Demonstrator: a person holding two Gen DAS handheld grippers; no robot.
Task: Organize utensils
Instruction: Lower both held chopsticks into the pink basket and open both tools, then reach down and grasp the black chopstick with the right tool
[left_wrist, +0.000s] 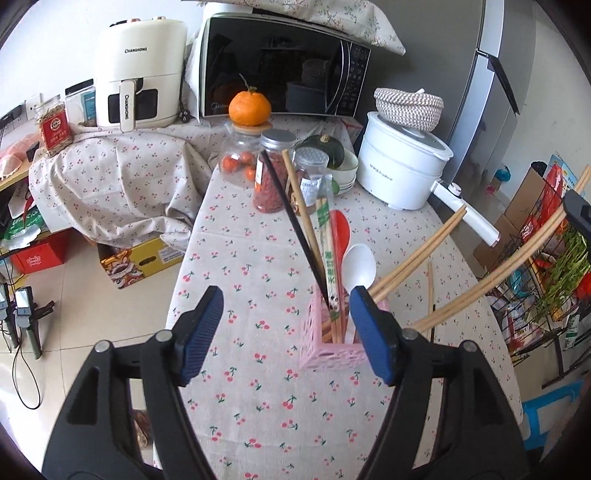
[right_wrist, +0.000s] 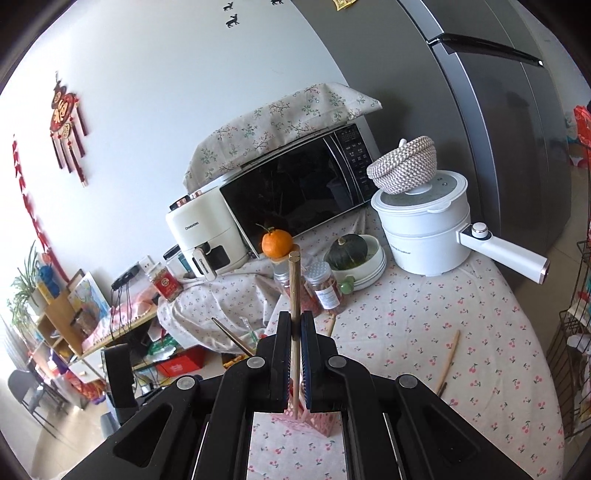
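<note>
The left gripper (left_wrist: 286, 325) hangs with its jaws wide apart and nothing between them; the pink utensil holder (left_wrist: 330, 341) stands just beside its right jaw. The right gripper (right_wrist: 295, 325) is clamped on a pair of wooden chopsticks (right_wrist: 294, 284), their lower ends in the holder.

A pink lattice holder (left_wrist: 332, 347) stands upright on the cherry-print tablecloth, crowded with utensils: a black chopstick (left_wrist: 293, 225) and a bamboo one (left_wrist: 301, 206) leaning away, paper-wrapped chopsticks (left_wrist: 328, 254), a red spoon (left_wrist: 340, 230) and a white spoon (left_wrist: 358, 264). Two bamboo chopsticks (left_wrist: 417, 254) lean out to the right. A held wooden pair (right_wrist: 294, 295) points upward above the holder. One loose chopstick (right_wrist: 448, 360) lies flat on the cloth nearby
</note>
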